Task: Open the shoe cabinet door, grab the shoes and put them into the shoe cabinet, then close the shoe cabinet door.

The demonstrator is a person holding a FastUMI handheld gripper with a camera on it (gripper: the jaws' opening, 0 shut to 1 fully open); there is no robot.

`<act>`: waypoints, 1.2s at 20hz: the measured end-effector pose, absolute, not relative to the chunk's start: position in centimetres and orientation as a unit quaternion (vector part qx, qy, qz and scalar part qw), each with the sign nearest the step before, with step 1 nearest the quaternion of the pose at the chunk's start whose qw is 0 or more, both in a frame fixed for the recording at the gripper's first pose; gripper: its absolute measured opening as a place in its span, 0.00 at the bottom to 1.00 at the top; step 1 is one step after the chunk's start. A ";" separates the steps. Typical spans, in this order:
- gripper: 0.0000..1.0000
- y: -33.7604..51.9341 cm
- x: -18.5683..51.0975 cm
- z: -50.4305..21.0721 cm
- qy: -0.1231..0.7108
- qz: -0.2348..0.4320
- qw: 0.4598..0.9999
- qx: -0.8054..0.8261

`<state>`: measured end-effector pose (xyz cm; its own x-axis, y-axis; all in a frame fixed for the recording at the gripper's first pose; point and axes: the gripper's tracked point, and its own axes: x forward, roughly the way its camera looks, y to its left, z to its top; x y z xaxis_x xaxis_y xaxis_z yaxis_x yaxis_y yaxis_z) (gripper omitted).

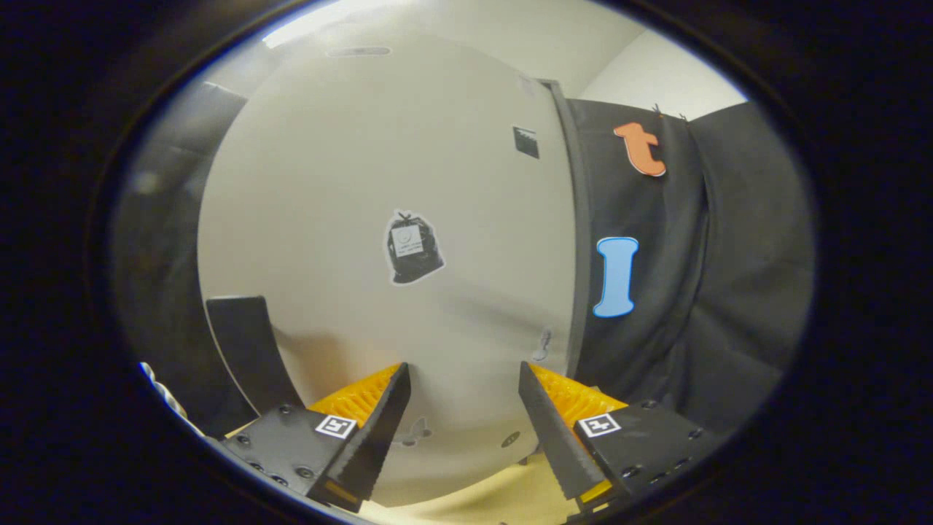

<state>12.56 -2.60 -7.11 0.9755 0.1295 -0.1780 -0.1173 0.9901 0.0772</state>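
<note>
Shoe cabinet door (379, 168), a plain beige panel, stands closed just ahead of the gripper (464, 430), whose fingers are spread apart and hold nothing. A dark handle (244, 350) sits at its left edge; a small bag sticker (413, 246) marks its centre. Judged step: opening the door. Next move calls for reaching left to that handle.

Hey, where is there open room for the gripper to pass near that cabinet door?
The open gripper holds nothing between its fingers; the gap faces the pale cabinet door. Bare door face lies around the bag sticker. Free passage looks likeliest below, along the pale yellow floor strip. It is tighter by the dark handle and the door's edge against the black cloth.
</note>
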 end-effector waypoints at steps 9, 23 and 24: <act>0.94 3.1 17.6 -8.3 0.097 0.067 0.991 0.057; 0.93 5.5 22.7 -8.1 0.097 0.052 0.992 0.056; 0.93 5.6 22.9 -8.0 0.097 0.051 0.992 0.054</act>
<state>22.89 5.64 -8.04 0.9758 0.1123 -0.1874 -0.0911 0.9889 0.1177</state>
